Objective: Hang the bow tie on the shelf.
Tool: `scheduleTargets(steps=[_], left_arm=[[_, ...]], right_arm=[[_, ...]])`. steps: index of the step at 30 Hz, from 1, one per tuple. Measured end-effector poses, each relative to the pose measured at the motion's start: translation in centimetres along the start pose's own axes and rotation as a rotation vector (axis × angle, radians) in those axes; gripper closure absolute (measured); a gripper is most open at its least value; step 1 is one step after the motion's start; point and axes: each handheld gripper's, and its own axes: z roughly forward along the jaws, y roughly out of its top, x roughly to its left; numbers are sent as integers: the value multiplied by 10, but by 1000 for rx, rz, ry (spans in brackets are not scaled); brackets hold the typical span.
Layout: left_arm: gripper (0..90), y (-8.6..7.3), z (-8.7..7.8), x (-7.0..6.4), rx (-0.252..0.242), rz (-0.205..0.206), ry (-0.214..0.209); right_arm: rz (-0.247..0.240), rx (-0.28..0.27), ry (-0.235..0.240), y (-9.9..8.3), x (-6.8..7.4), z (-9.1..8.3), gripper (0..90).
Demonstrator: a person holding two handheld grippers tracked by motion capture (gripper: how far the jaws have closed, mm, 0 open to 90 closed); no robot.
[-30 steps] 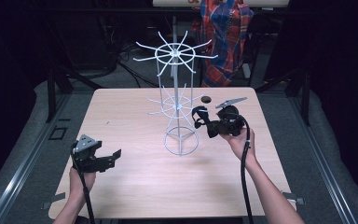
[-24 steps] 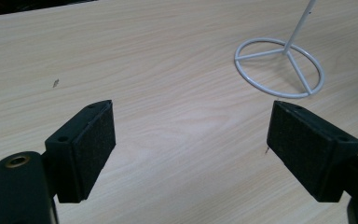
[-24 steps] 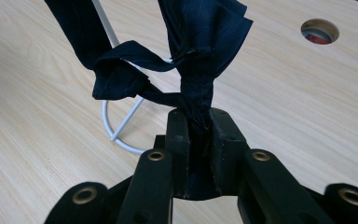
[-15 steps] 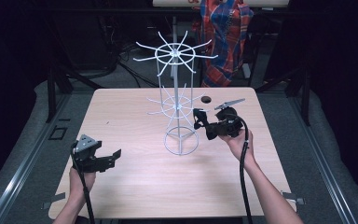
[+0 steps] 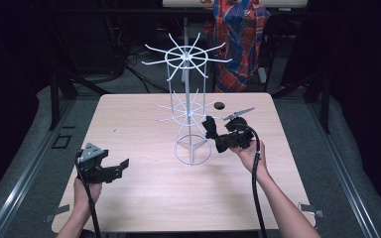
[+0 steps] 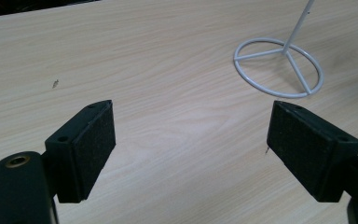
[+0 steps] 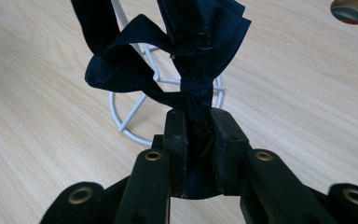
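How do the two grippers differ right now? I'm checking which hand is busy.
The left gripper has its jaws wide apart with nothing between them; the right gripper is shut on a dark blue cloth. The left gripper sits near the table's front left, away from the white wire rack; the right gripper is right beside the rack. Both have black jaws and are hand-held.

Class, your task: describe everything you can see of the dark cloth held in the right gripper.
The dark cloth is navy blue fabric, soft and crumpled, gathered into folds with one strap-like loop curling off to the side. The right gripper is shut on its bunched lower part, jaws pressed against both faces. It is held up off the wooden table, in front of the white wire rack, just above the rack's ring base. Whether it touches the wires cannot be told.
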Motion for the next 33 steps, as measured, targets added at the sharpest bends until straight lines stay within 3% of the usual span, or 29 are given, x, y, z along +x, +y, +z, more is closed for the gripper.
scheduleTargets(steps=[14,27,33], left_arm=[[156,0,0,0,0,-2,0],[156,0,0,1,-2,-2,-1],[156,0,-1,1,-5,-1,-2]], right_arm=[[7,13,15,-1,0,4,719],[11,1,20,-2,-1,-2,579],[-1,-32,16,-4,-1,-17,444]])
